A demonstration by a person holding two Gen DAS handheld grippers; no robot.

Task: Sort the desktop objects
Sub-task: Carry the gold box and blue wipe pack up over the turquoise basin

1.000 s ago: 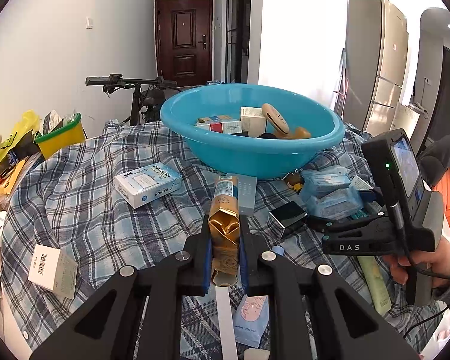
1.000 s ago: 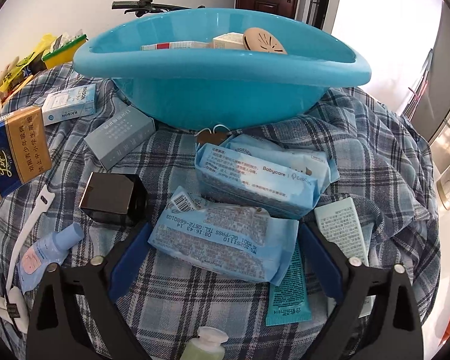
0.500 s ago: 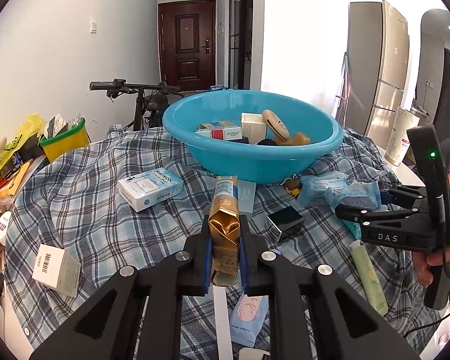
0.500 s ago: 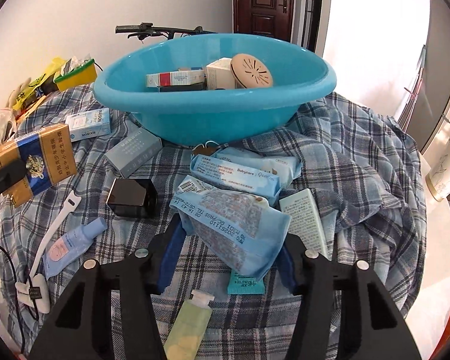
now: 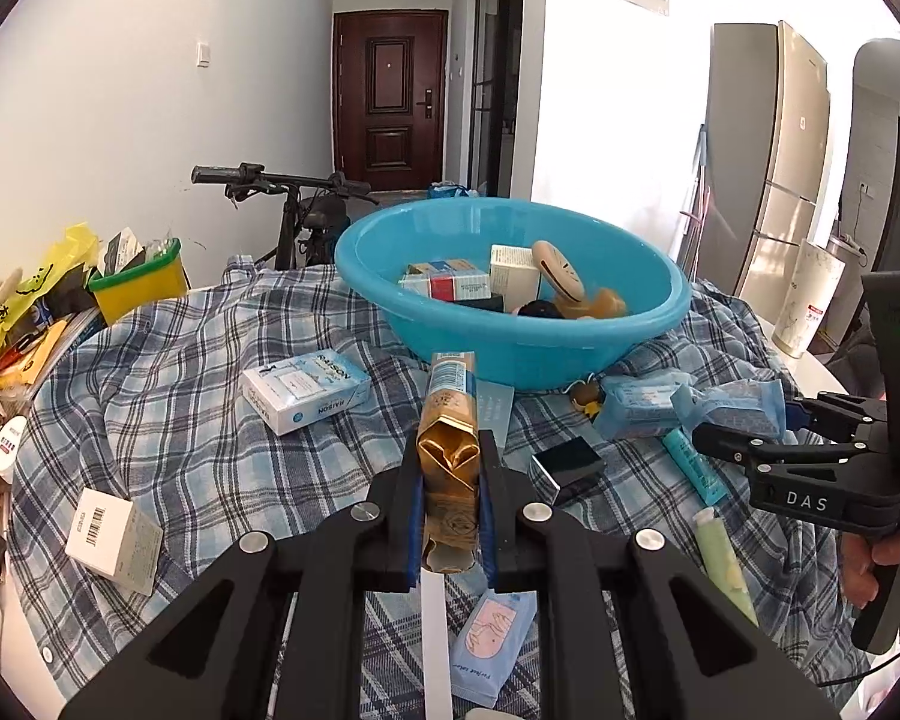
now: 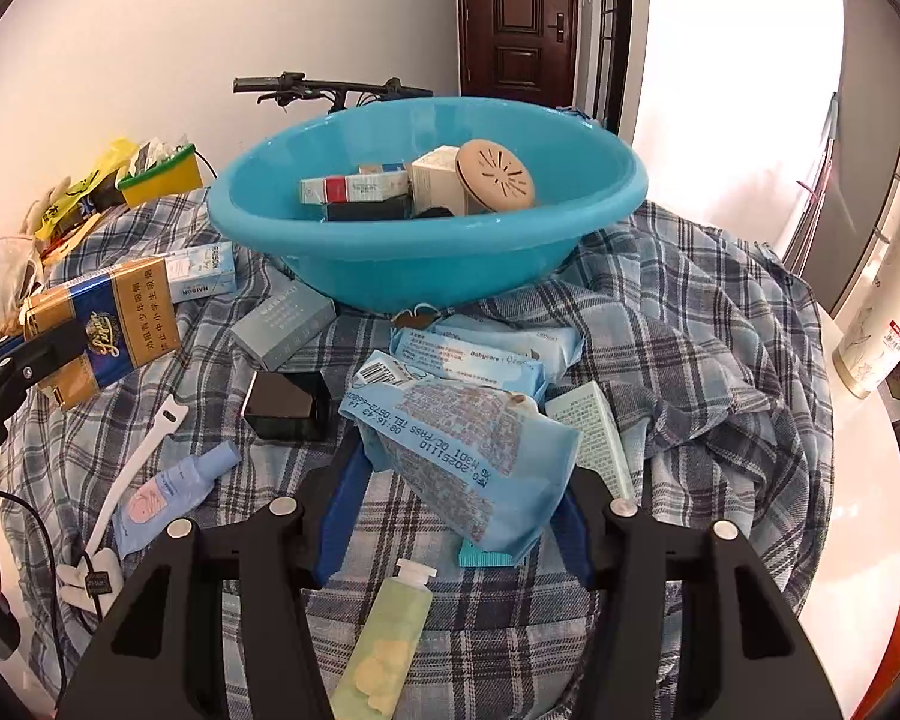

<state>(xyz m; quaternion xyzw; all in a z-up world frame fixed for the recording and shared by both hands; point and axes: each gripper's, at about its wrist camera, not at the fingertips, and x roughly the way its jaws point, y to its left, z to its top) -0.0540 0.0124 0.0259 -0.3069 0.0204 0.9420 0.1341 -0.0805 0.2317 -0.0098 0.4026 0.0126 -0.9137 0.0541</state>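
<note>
Low in the frame, the right claw [image 6: 456, 474] pinches a soft blue wipes packet [image 6: 462, 450]; the left claw [image 5: 450, 504] clamps a gold-and-blue carton [image 5: 448, 462]. The crinkly packet may slip short of the round turquoise plastic basin [image 6: 426, 264].

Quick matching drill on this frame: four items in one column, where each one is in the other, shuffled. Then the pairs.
1 gold and blue pack
2 blue wipes pack
3 round tan disc
4 pale green tube

a lying on the checked cloth
b in the left gripper
c in the blue basin
d in the right gripper

Pairs: 1-b, 2-d, 3-c, 4-a
</note>
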